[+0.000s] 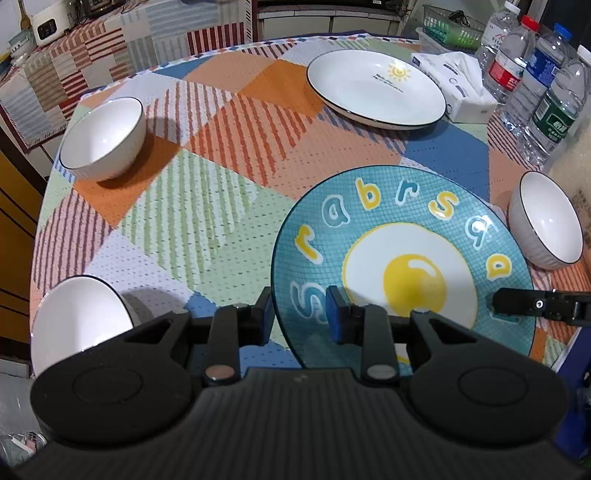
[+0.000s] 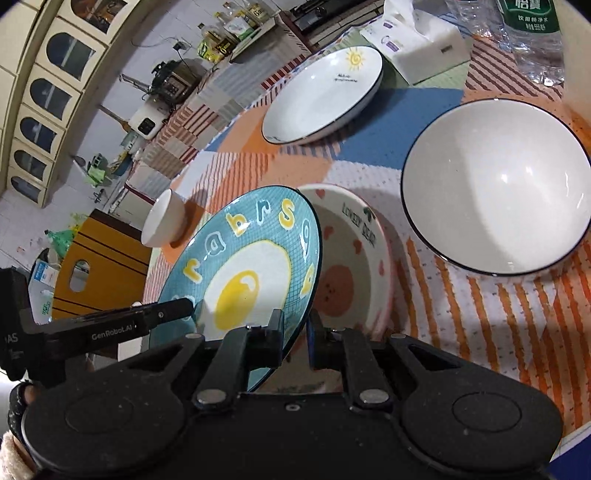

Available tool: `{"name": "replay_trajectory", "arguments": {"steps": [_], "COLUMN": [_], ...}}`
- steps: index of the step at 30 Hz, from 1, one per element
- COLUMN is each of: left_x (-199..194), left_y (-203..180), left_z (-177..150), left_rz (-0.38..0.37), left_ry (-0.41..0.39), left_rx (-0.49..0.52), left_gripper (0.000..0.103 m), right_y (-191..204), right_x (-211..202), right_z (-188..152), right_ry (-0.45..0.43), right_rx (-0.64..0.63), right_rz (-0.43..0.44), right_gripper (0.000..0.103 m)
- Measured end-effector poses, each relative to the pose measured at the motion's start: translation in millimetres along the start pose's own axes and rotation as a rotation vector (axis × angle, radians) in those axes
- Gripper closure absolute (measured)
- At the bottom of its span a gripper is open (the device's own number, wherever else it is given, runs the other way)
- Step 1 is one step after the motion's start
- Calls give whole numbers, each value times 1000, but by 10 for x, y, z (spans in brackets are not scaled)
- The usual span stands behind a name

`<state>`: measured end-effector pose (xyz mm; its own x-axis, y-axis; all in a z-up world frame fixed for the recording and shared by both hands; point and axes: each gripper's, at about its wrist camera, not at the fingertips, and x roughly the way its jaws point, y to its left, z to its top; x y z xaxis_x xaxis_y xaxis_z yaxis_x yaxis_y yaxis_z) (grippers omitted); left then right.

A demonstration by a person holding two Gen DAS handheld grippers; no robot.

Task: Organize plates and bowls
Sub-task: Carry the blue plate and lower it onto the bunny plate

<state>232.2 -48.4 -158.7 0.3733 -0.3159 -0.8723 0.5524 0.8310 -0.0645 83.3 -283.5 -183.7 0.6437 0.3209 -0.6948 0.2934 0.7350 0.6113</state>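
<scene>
A teal plate with a fried-egg picture (image 1: 402,258) is held tilted above the table, also in the right wrist view (image 2: 243,266). My left gripper (image 1: 301,317) is shut on its left rim. My right gripper (image 2: 297,339) is shut on its opposite rim, and its finger shows in the left wrist view (image 1: 517,301). Under the plate stands a pink-patterned bowl (image 2: 354,258). A white plate with a sun (image 1: 376,86) lies at the far side. White bowls stand at the far left (image 1: 105,138), near left (image 1: 79,321) and right (image 1: 546,219).
A tissue pack (image 1: 458,85), several water bottles (image 1: 535,81) and a green basket (image 1: 452,26) stand at the far right. The round table (image 1: 207,177) has a patterned cloth. A covered counter (image 1: 92,55) lies beyond the table on the left.
</scene>
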Motion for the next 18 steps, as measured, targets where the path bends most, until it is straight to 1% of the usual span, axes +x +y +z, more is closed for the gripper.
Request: {"name": "replay_trajectory", "arguments": {"steps": [6, 11, 15, 18], "left_x": [108, 189, 222, 254], "left_y": [-69, -72, -106, -74], "left_z": [-20, -42, -51, -36], "left_rz": [-2, -23, -26, -52], "left_ry": [18, 44, 51, 66], "left_rx": [17, -1, 1, -25], "left_gripper": [76, 76, 76, 76], "right_y": [-71, -143, -95, -12], "right_x": [5, 22, 25, 33], "right_z": [0, -21, -31, -18], "right_ry": [2, 2, 7, 8], "right_rx": [-7, 2, -54, -112], "right_rz": [-26, -41, -97, -144], "right_gripper": [86, 86, 86, 85]}}
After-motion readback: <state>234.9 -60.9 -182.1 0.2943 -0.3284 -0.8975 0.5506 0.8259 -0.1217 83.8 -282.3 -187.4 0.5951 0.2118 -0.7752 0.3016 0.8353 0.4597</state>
